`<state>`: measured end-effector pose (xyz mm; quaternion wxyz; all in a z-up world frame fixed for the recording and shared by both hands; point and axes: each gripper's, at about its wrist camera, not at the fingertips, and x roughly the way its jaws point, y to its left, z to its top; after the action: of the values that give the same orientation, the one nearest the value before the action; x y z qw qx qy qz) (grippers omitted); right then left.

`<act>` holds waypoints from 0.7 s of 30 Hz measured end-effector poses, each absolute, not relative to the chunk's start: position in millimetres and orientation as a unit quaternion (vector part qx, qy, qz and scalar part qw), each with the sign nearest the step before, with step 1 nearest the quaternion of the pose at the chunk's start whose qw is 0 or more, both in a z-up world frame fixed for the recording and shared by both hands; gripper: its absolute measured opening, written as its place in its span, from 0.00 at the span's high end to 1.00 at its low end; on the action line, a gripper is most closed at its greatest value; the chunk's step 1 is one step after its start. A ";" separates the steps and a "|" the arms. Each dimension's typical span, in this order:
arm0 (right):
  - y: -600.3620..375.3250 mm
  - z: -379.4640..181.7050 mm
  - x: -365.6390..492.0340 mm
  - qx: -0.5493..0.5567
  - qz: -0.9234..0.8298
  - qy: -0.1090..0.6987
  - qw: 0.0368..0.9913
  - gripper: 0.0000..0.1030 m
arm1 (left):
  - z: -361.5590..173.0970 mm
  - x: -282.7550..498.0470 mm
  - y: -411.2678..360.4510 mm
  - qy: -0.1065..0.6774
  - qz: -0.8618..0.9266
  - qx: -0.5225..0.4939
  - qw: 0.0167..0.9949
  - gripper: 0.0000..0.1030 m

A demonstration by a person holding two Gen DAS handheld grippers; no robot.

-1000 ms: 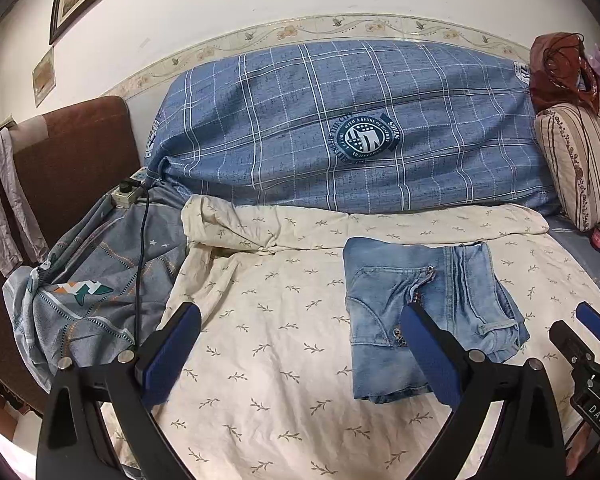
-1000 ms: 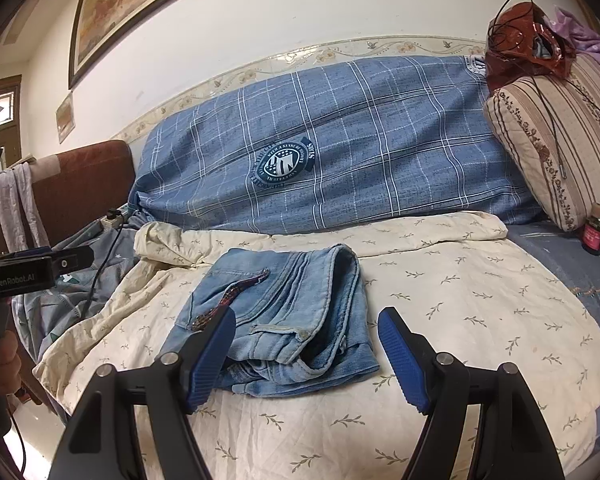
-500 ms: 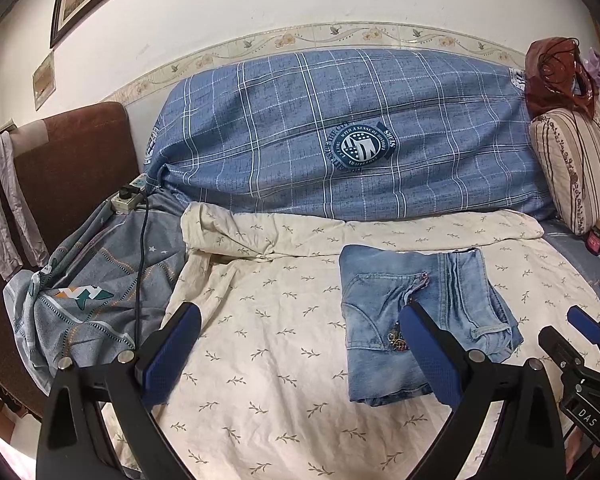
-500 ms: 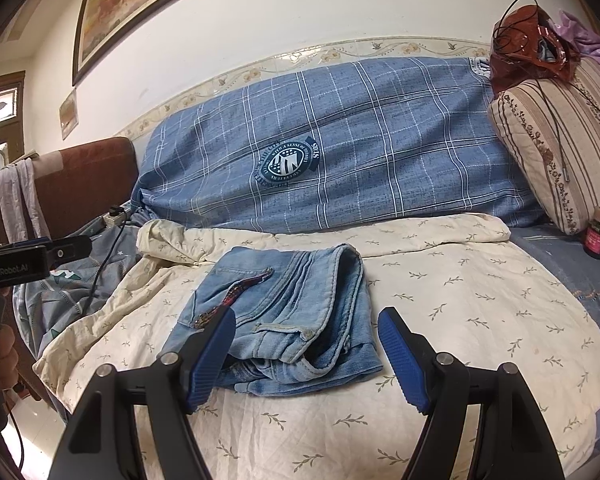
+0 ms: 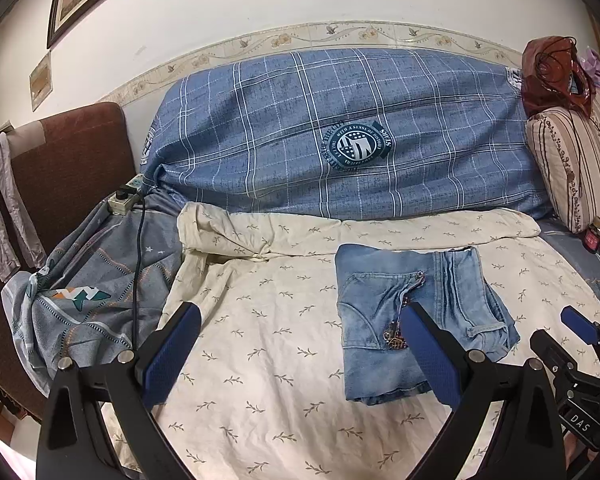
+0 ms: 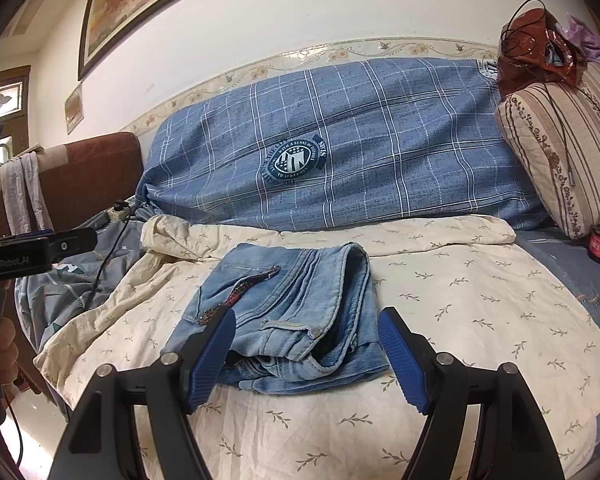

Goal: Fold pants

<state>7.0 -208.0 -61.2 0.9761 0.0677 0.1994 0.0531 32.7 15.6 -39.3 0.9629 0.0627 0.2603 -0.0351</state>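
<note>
On bed: jeans lie as a compact folded stack on the cream sheet
Left gripper: jaws apart, empty
Right gripper: jaws apart, empty
Judgement: folding looks finished

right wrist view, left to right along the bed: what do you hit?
Left tongs → power strip → jeans → striped pillow → red bottle
</note>
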 end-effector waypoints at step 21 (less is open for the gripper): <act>-205.7 -61.5 7.8 0.064 0.057 0.199 0.976 0.26 | -37.8 33.3 15.5 0.262 -0.041 0.059 0.962 0.03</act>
<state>7.8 -205.7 -61.5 0.9762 0.0642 0.1993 0.0569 33.3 15.5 -37.8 0.9625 0.0595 0.2617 -0.0407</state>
